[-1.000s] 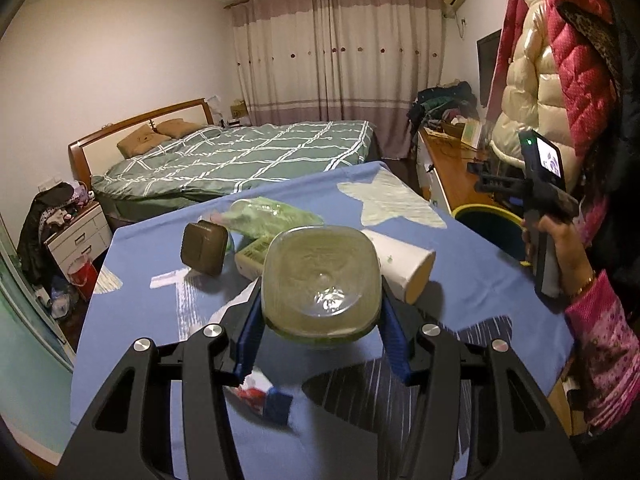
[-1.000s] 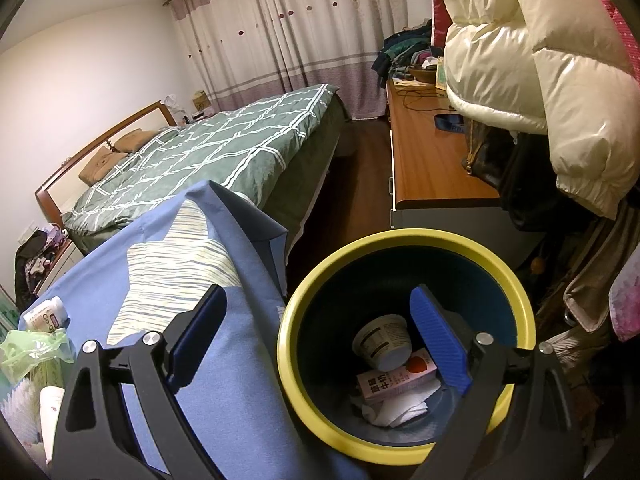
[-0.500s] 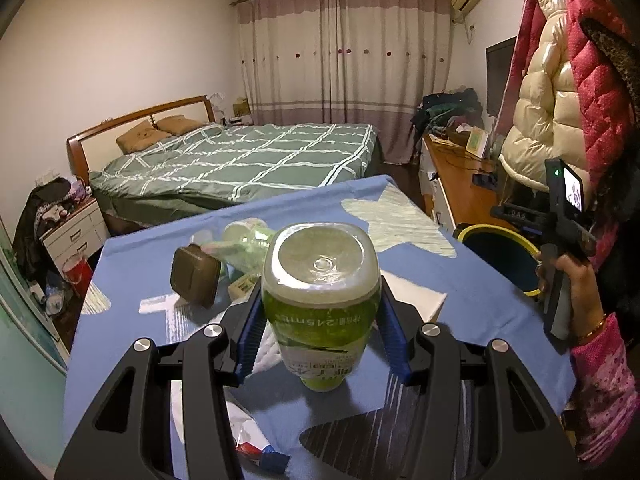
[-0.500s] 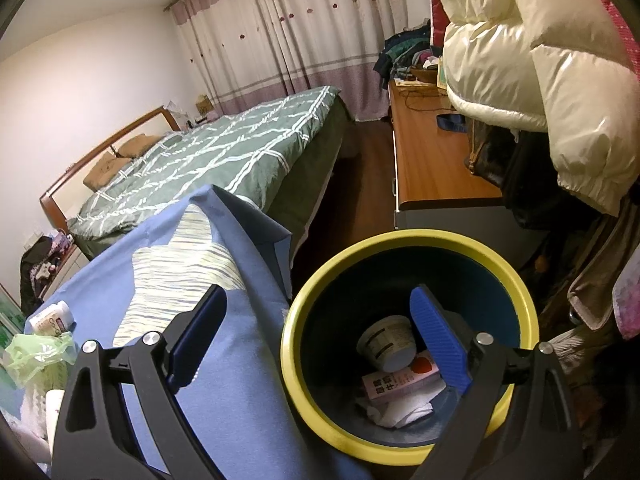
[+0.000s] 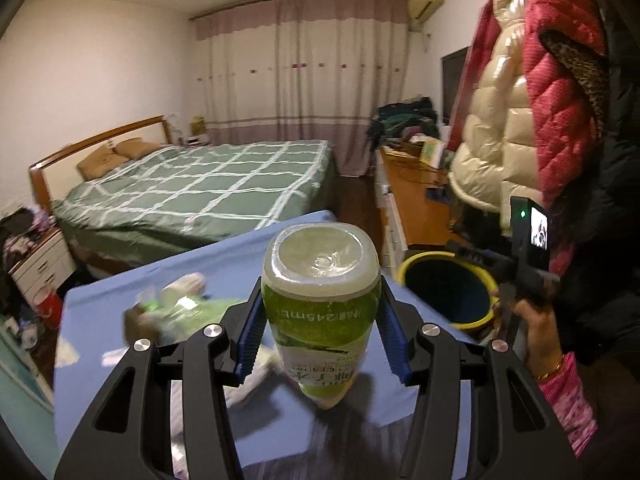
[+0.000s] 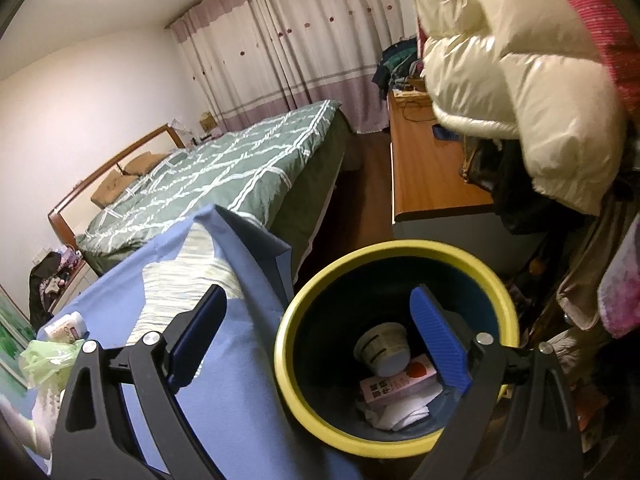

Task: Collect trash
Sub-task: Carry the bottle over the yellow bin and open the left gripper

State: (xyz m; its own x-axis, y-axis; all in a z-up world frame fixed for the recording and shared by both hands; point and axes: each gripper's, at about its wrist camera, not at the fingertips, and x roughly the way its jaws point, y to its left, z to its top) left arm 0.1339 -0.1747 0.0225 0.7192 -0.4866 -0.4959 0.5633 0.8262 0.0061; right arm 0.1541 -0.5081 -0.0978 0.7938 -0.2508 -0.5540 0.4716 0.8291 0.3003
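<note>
Left gripper [image 5: 320, 320]: clamped on a green-labelled plastic bottle [image 5: 320, 312], blue pads pressed on both sides; the bottle's clear base faces the camera, its neck points down and away, clear of the table.
Right gripper [image 6: 320, 336]: jaws spread wide with nothing between them, held over the bin's rim.
Trash bin [image 5: 412, 276]: dark with a yellow rim, on the floor just beside the table's right edge, to the right of the held bottle.
Bin contents: a paper cup [image 6: 382, 350], a pink-and-white carton [image 6: 396, 388] and crumpled white paper [image 6: 400, 414].
Table [image 5: 120, 300]: covered with a blue cloth; a light green plastic bag [image 5: 188, 308] and a white bottle [image 6: 66, 326] lie on it, blurred.
In the way: the person's hand [image 5: 536, 320] on the right gripper's handle, beside the bin.
Around: a green checked bed [image 5: 192, 188], a wooden desk [image 6: 428, 168] and hanging puffer jackets [image 5: 504, 120].
</note>
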